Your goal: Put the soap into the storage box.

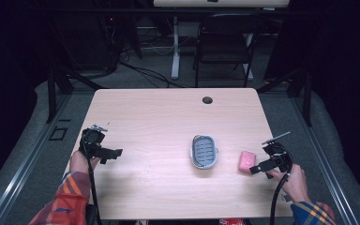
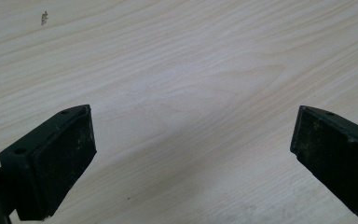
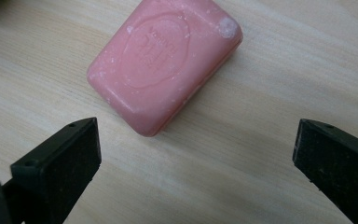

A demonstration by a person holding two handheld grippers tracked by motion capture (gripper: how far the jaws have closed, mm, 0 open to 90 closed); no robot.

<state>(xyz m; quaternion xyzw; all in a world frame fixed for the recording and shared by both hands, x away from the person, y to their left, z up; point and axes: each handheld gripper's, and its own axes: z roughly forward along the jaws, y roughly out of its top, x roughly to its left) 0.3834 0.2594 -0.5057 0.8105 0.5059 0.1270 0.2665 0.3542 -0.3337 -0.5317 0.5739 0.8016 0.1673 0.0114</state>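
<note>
Black jaws of my right gripper (image 3: 193, 163) stand spread as wide as they go with nothing between them, because the pink soap bar (image 3: 165, 63) lies flat just ahead of their tips, lettered face up and not yet touched. I take it the soap is meant for the grey soap dish (image 1: 203, 151), which sits near the bar toward the table's middle, so I have come at the bar from its outer side (leaving the path to the dish open). My left gripper (image 2: 193, 161) is also wide open and empty over bare wood, well apart from both. Beyond the dish the table (image 1: 159, 112) is bare; the soap lies near the right edge.
</note>
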